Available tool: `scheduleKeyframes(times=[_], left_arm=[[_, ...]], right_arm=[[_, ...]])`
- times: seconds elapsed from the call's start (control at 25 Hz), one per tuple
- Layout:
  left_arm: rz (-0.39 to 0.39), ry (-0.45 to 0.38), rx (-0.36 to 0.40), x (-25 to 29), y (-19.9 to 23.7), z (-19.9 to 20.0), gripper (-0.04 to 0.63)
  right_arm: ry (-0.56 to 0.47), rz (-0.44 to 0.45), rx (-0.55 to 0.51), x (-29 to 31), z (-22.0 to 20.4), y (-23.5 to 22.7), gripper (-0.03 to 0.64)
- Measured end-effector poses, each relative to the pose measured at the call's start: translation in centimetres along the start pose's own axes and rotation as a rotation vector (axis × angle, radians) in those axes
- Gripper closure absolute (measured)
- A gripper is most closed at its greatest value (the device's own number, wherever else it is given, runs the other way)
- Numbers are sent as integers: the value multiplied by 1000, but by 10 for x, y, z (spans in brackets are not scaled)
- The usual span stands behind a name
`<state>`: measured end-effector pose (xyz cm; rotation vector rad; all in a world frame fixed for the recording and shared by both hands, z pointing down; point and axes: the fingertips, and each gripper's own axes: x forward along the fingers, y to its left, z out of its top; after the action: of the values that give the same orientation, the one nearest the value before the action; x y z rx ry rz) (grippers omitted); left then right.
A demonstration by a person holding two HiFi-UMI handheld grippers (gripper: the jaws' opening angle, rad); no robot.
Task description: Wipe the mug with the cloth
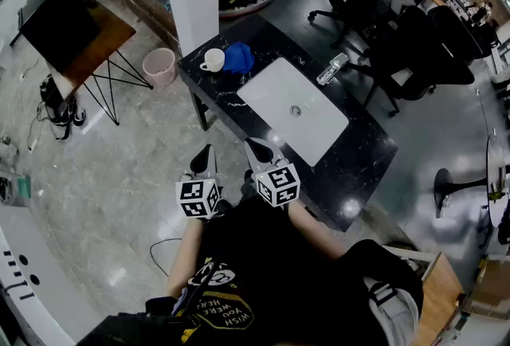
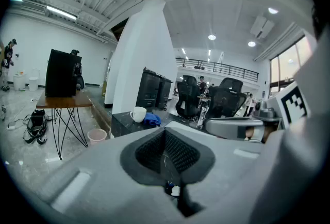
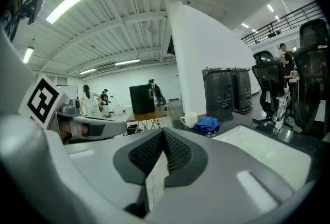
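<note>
1. Where the floor spread out at the left, a wooden table (image 1: pixel 100 41) stood, and a pink bin (image 1: pixel 159 65) sat on the floor between it and the black counter (image 1: pixel 366 149).
2. The left gripper (image 1: pixel 205 151) hovered short of the counter's near edge, its jaws closed together with nothing between them.
3. The white mug (image 1: pixel 213 60) stood upright at the counter's far left end, well apart from both grippers.
4. The blue cloth (image 1: pixel 237 57) lay bunched against the mug's right side.
5. The right gripper (image 1: pixel 253 147) was held just beside the left one, jaws pressed together and empty.
6. A white sink (image 1: pixel 279 89) was set into the counter, with a faucet (image 1: pixel 332 68) on its right.
</note>
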<state>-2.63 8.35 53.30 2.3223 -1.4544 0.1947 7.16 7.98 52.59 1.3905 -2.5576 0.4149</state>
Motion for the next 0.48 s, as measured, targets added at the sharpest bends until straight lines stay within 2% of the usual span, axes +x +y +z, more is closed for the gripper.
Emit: scheduleKeyframes(times=[0.48], left_arm=[[-1,1,1,-2,-1,1,592]], right_arm=[[-10,-9,1,-2,5,-3,617]])
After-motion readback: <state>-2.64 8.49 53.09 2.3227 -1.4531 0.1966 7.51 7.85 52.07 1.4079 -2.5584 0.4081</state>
